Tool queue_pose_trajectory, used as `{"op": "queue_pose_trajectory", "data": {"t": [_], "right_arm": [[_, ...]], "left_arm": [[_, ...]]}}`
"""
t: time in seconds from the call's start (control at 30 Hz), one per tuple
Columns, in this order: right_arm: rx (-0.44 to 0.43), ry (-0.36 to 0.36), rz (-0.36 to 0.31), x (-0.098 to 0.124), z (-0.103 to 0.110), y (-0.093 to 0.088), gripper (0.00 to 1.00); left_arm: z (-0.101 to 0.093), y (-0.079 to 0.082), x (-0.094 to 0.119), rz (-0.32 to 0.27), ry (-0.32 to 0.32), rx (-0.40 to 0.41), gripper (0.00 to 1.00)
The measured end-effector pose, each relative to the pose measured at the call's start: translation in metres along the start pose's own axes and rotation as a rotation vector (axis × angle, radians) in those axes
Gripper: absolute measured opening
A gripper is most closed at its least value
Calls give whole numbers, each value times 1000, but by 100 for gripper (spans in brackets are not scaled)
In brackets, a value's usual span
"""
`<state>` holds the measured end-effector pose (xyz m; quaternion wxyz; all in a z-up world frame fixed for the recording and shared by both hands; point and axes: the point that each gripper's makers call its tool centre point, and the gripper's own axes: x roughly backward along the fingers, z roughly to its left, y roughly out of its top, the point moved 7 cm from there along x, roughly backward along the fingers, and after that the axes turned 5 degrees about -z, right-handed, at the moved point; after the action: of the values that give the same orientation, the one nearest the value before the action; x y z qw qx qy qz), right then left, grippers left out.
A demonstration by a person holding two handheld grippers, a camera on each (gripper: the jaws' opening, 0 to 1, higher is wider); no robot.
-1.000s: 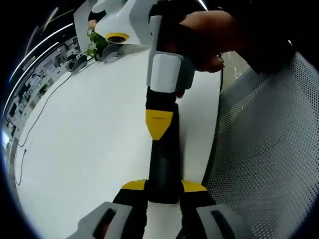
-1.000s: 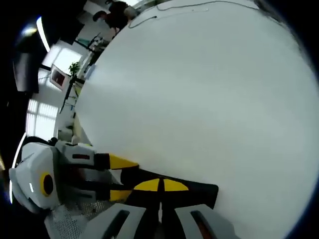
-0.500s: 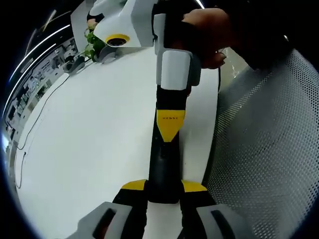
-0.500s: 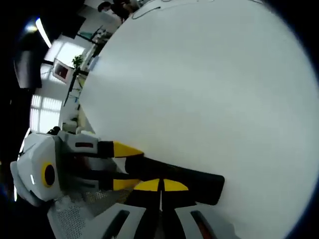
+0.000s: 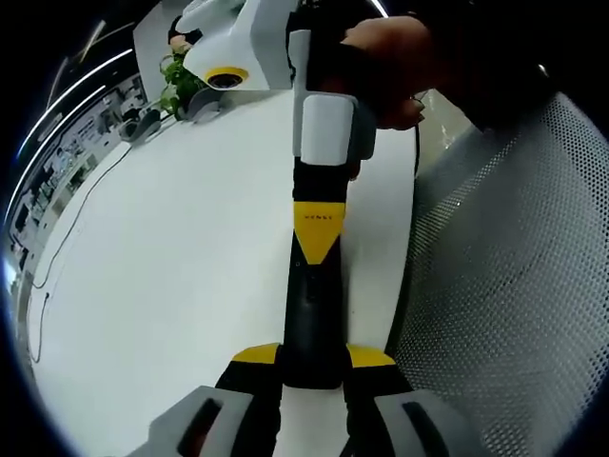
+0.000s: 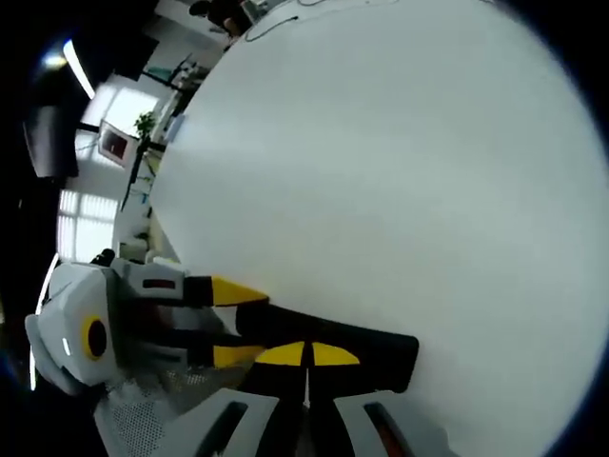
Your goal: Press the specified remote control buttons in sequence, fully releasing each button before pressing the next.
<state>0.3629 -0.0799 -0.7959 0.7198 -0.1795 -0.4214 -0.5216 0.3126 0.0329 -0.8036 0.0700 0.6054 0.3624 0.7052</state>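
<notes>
So the left gripper point(image 5: 312, 367) is pinching the near end of the black remote point(image 5: 312, 314), which sticks out over the white table point(image 5: 171, 257) with a mesh chair point(image 5: 504, 286) off to the right. The right gripper point(image 5: 318, 228), held in a hand point(image 5: 400, 71), comes in from the far side with its yellow tips pressed together and touching the top of the remote. From the right gripper view its closed tips point(image 6: 306, 356) sit right on the remote point(image 6: 343, 343), with the left gripper point(image 6: 214, 324) clamped on it from the left.

We find an office or lab: a long white worktop point(image 5: 171, 248) with a cable point(image 5: 71, 228) trailing across it, a potted plant point(image 5: 181, 81) at its far end, a mesh chair back point(image 5: 514, 286), ceiling strip lights point(image 6: 76, 62) and windows point(image 6: 81, 214).
</notes>
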Motion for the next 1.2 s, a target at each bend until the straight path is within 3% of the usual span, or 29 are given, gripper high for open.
{"op": "queue_pose_trajectory", "data": {"t": [0.17, 0.5, 0.57, 1.1, 1.2], "right_arm": [[108, -62, 2, -3, 7, 2, 0], [-32, 5, -12, 0, 0, 1, 0], [-67, 27, 39, 1, -1, -4, 0], [-46, 27, 73, -2, 1, -8, 0], [5, 2, 81, -3, 5, -9, 0]], "left_arm": [[0, 0, 0, 1, -3, 2, 24], [0, 0, 0, -1, -3, -1, 24], [0, 0, 0, -2, -3, -1, 24], [0, 0, -1, 0, -4, -6, 24], [0, 0, -1, -3, -5, -4, 24]]}}
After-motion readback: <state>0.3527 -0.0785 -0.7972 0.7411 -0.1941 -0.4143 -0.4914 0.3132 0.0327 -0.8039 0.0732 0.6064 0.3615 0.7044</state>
